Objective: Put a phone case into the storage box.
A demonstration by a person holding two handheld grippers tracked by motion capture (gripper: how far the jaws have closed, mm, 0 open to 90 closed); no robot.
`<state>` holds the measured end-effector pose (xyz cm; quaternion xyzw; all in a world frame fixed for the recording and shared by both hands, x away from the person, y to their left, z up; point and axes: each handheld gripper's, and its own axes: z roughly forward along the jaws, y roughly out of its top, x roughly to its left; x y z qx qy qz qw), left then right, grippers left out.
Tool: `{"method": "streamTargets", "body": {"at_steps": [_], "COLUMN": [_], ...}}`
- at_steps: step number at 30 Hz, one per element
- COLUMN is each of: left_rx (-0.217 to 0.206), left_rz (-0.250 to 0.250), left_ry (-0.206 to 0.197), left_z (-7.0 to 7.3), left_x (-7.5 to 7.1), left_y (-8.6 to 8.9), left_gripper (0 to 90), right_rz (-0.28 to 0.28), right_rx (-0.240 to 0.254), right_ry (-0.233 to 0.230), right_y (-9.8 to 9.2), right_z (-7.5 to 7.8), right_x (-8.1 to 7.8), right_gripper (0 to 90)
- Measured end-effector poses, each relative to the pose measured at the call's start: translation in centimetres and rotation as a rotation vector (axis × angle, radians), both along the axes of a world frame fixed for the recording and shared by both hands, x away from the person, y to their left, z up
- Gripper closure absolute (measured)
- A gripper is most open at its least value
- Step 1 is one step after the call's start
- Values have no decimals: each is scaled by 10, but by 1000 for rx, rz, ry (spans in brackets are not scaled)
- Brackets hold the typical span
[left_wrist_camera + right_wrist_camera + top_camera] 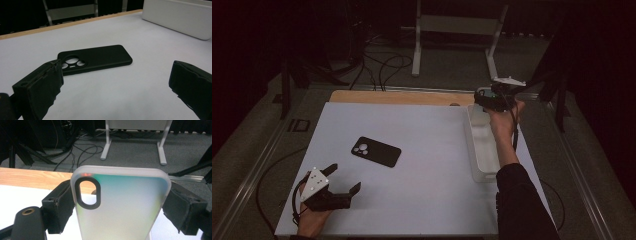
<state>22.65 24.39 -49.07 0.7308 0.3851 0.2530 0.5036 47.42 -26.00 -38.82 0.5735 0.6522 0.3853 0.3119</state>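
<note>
Table edges: white table top (427, 200) is ending in a wooden strip (397, 97) along the far side, with grey floor beyond it; a metal rail is running down each flank.
Open room: wide bare surface is lying between the black phone case (376, 151) and the white tray (485, 165), and more bare surface is lying toward the near edge.
Tray: it is sitting lengthwise along the table's right side, well apart from the black case.
Black case: it is lying flat, camera holes up, left of centre, just beyond the left gripper (346, 181).
Left gripper: it is resting low near the front left corner; in the left gripper view its jaws are standing wide apart with nothing between them, the one at left overlapping the case's near corner (95, 58), though contact cannot be told.
Right gripper: right gripper (492, 99) is hanging over the tray's far end.
Right grip: its jaws are spread wide and pressing on both long edges of a frosted clear phone case (120, 207), which is standing upright between them.
</note>
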Motion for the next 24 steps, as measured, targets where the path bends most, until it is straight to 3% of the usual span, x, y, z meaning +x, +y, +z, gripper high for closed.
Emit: {"method": "streamTargets", "body": {"at_steps": [5,24], "left_rx": [2,-15], "left_rz": [0,5], "left_ry": [0,-3], "left_z": [0,1], "left_x": [0,-1], "left_y": [0,2], "left_gripper": [3,3], "right_rz": [-1,-17], "right_rx": [-30,-69], "right_ry": [22,104], "right_y": [3,10], "right_z": [-10,-39], "right_x": [3,17], "right_gripper": [169,167]}}
